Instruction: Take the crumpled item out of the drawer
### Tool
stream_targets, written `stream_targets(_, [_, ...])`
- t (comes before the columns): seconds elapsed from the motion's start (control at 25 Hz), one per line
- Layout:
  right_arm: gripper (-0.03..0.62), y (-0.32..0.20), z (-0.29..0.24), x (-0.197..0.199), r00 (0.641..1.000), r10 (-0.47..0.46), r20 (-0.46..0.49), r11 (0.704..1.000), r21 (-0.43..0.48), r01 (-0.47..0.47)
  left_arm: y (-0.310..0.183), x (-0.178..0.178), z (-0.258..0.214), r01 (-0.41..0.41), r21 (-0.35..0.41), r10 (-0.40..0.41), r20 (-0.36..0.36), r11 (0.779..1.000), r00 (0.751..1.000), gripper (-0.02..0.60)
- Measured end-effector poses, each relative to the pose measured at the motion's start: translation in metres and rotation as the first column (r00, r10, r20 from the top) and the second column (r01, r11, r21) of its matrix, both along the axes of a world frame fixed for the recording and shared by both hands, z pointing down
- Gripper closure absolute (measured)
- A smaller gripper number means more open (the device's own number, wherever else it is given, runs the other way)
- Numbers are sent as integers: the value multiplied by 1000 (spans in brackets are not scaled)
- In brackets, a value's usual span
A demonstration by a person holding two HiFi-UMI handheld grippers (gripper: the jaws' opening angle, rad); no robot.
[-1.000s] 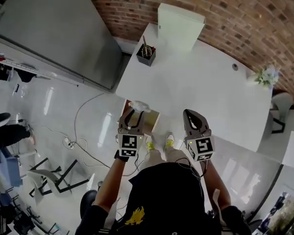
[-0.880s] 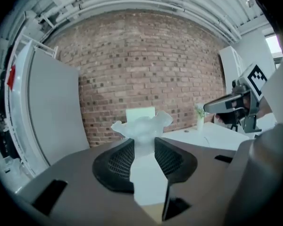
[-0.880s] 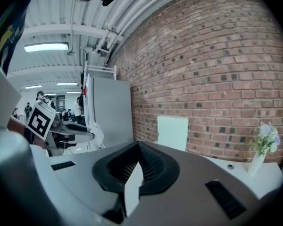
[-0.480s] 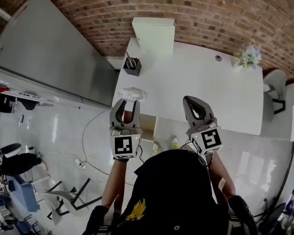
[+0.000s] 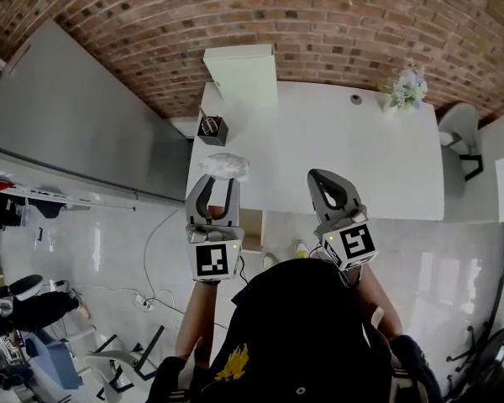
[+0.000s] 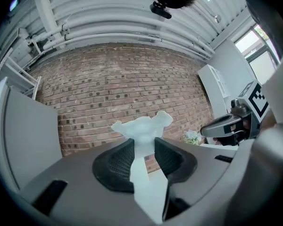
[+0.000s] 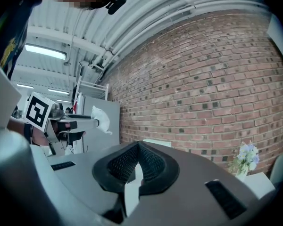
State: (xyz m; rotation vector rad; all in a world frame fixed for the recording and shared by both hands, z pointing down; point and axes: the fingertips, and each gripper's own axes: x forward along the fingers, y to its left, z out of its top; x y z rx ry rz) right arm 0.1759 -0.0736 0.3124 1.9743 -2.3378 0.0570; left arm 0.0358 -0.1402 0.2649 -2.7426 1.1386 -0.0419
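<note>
The crumpled item (image 5: 225,165) is a wad of white paper or tissue. My left gripper (image 5: 219,180) is shut on it and holds it in the air at the near left edge of the white table (image 5: 336,149). In the left gripper view the crumpled item (image 6: 142,126) sticks out above the pads, with a thin white strip hanging down between them. The drawer (image 5: 252,225), a brown box, shows open just under the table's edge behind that gripper. My right gripper (image 5: 326,183) is beside it, shut and empty; in its own view the right gripper (image 7: 138,149) shows nothing between the pads.
On the table stand a black pen holder (image 5: 210,129), a white box (image 5: 241,72) at the back and a small bunch of flowers (image 5: 406,85). A brick wall (image 5: 319,23) runs behind. A grey panel (image 5: 84,124) is on the left, a chair (image 5: 458,128) on the right.
Both grippers have come up and forward from over the drawer to the table's near edge. The left one has kept hold of the crumpled item throughout.
</note>
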Motion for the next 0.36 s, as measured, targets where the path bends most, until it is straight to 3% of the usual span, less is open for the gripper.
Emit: stream_targets(0.36, [566,17,1,7,999,39,7,999,-14,-38,18,3,-5,-32,5,32,6,999,999,439])
